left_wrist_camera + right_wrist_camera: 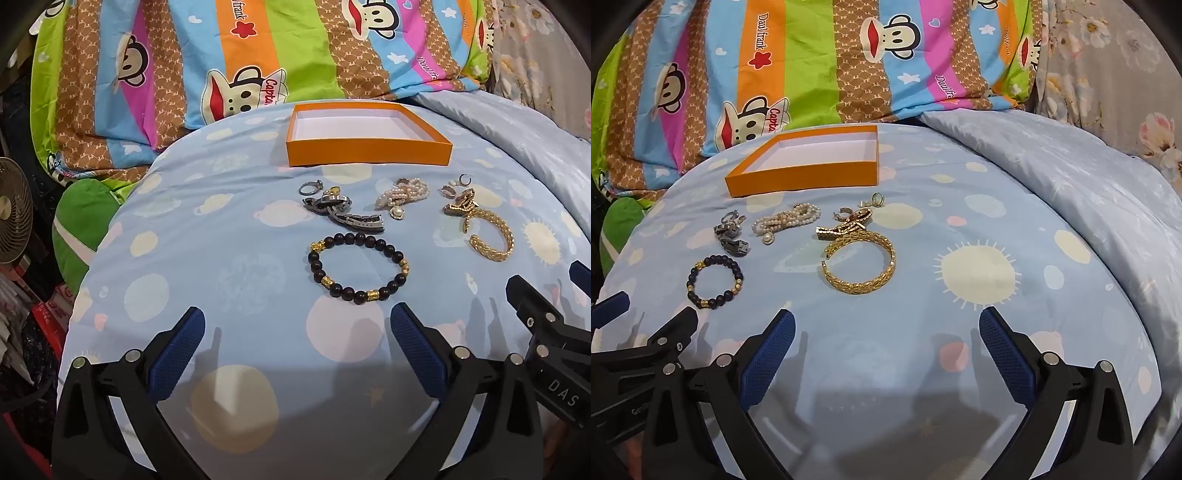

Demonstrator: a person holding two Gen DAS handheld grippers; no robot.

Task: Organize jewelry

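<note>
An empty orange box (369, 150) (803, 178) with a white inside lies at the back of the blue bedspread. In front of it lies the jewelry: a black and gold bead bracelet (358, 267) (714, 277), a gold bangle (493, 236) (860, 264), a pearl piece (402, 195) (786, 221), a dark metal watch band (343, 212) (733, 236), a ring (309, 187) and small earrings (458, 184) (873, 201). My left gripper (297, 325) stands open just short of the bead bracelet. My right gripper (886, 326) is open too, nearer than the bangle. Neither holds anything.
A striped cartoon-monkey quilt (221, 66) (812, 62) is bunched behind the box. A folded pale blue duvet (1071, 177) rises at the right. A fan (11, 214) and clutter stand off the bed's left edge.
</note>
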